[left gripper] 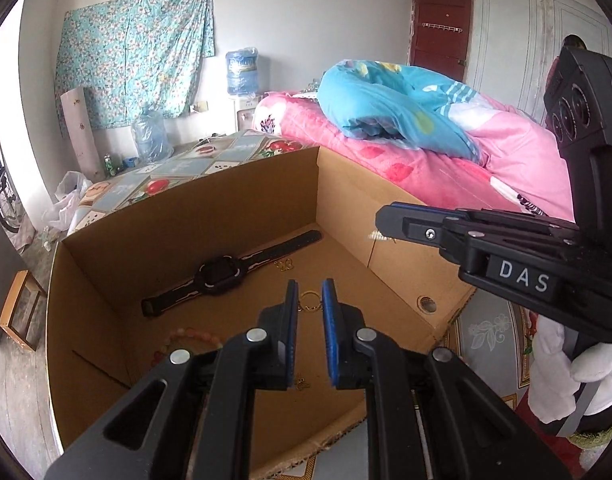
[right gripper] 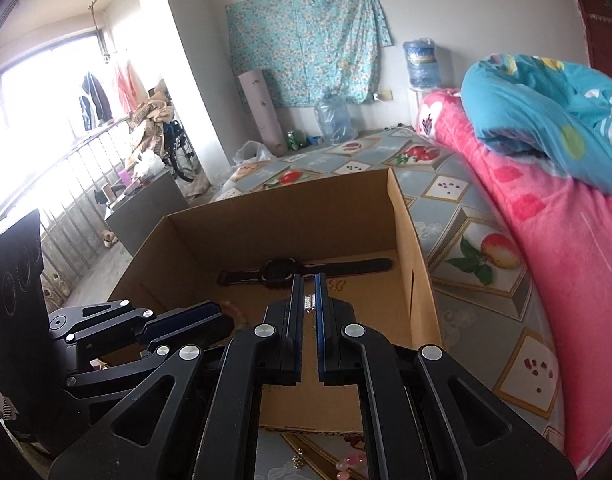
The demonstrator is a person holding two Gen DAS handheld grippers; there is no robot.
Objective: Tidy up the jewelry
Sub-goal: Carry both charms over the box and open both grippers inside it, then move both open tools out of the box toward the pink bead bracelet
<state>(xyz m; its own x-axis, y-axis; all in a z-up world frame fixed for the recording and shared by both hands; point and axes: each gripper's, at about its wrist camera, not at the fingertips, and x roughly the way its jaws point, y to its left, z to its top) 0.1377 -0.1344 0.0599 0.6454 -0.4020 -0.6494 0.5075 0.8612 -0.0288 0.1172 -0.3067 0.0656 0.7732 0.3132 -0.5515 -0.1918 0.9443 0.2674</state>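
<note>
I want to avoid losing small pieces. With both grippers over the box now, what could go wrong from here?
1. The right gripper seems to pinch a small silvery piece; so tiny a piece could slip out before it is placed.
2. The left gripper hangs open over the gold ring earrings; closing carelessly might push them aside.
3. The grippers are close together above the cardboard box, so they could collide, or knock the black watch.
</note>
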